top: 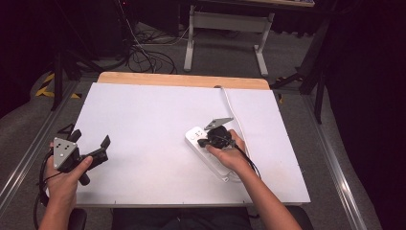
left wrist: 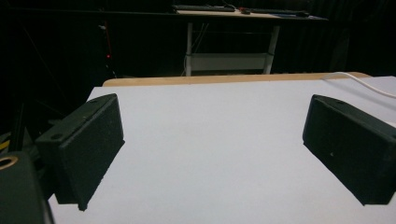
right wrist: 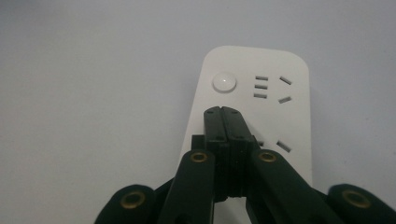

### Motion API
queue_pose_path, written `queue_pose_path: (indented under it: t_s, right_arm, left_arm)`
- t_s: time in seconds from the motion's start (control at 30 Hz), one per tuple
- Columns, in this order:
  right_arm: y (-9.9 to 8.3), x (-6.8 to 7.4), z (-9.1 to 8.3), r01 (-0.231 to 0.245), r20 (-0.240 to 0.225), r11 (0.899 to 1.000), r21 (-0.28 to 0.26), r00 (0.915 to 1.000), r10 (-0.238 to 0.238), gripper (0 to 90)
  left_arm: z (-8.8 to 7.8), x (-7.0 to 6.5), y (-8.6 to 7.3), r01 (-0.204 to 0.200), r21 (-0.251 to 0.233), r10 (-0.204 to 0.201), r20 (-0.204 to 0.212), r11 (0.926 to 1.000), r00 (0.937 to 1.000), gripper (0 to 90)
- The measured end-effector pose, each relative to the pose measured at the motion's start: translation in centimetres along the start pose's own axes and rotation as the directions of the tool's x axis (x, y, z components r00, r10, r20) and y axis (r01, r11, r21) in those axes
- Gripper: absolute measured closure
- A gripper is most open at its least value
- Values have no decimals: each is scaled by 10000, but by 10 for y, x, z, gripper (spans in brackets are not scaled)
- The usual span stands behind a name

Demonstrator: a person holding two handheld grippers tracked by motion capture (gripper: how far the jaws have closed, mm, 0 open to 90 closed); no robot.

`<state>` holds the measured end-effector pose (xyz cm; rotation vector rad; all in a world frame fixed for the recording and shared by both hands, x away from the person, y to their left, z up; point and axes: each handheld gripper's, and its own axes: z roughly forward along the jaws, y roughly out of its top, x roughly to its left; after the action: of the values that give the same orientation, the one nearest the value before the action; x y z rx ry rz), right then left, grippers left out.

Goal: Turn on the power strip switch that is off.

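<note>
1. A dark room with black drapes, cables on the grey floor and a white-legged desk [top: 230, 21] behind; in front stands the bench [top: 143, 143], white-topped with a wooden strip along its far edge.
2. A white power strip [top: 210, 155] lies on the right half of the bench, its long axis running diagonally from near right to far left, its white cord [top: 234, 110] trailing off toward the far edge.
3. The right hand-held gripper [right wrist: 223, 112] hovers over the strip, jaws clenched together with nothing between them, tips pointing along the strip toward its round button [right wrist: 224, 82].
4. The button lies just ahead of the closed tips, at the strip's far end beside the socket slots; a short push forward and down looks like the coming move.
5. The left hand-held gripper [top: 91, 143] is well apart at the bench's left edge, jaws released and wide, holding nothing.
6. The right hand is plainly nearer.
</note>
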<state>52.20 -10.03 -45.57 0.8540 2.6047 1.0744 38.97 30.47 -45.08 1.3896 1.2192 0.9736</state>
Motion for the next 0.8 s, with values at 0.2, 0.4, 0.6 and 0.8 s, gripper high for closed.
queue_pose_path:
  t_s: [0.2,0.4,0.6,0.8]
  right_arm:
    - [0,0,0,-158,-82,9998,144,9998,160,900]
    - [1,4,1,126,162,9997,203,9998,-130,900]
    - [1,2,0,48,50,9998,193,10000,-49,900]
    - [1,3,0,72,113,9998,191,9999,-74,900]
  left_arm:
    - [-1,0,0,16,6,-16,-11,10000,10000,57]
    - [-1,0,0,3,17,-3,-2,10000,10000,58]
    - [0,0,0,3,33,-3,8,10000,10000,59]
    - [0,-1,0,-19,6,19,38,10000,10000,60]
